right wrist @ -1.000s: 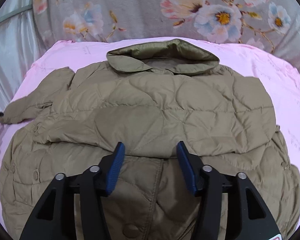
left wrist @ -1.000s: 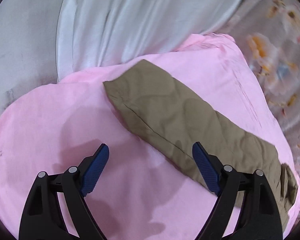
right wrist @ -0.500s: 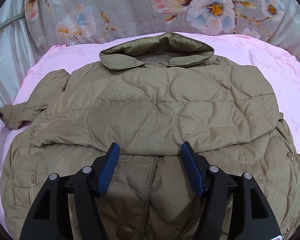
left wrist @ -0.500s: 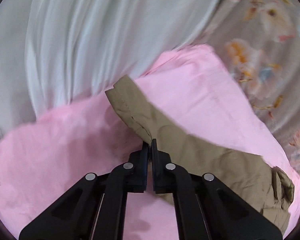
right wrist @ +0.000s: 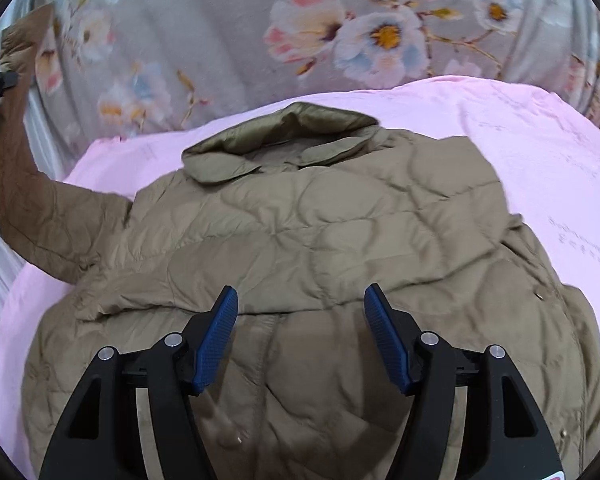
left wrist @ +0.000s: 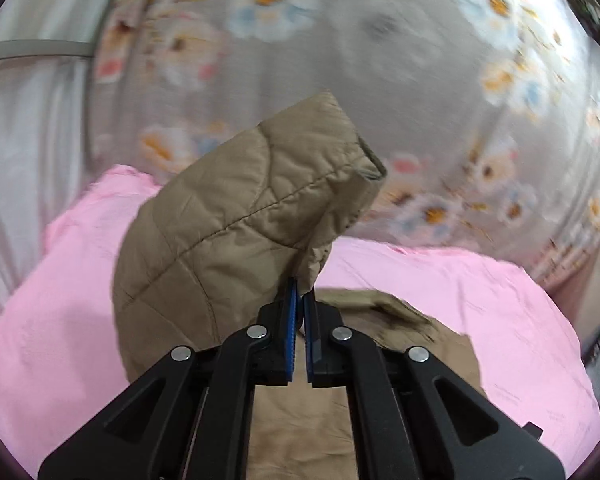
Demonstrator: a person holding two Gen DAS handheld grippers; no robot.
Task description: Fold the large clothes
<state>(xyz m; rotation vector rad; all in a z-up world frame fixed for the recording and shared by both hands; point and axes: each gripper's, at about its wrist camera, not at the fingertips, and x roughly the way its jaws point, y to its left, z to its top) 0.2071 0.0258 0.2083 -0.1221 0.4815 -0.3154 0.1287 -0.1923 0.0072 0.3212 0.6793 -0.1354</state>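
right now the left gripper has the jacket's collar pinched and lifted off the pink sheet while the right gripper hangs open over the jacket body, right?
Not quite: the left gripper is shut on the jacket's sleeve, not its collar, which lies flat on the pink sheet in the right wrist view. The right gripper does hang open over the jacket body.

Black linkage arms (right wrist: 172, 412), silver screws (right wrist: 429, 337), ribbed blue pads (right wrist: 216, 340)

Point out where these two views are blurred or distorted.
Left wrist view: floral fabric behind is motion-smeared, while the sleeve shut in the left gripper stays fairly sharp. Right wrist view: mostly crisp; fisheye bends the pink sheet around the jacket.
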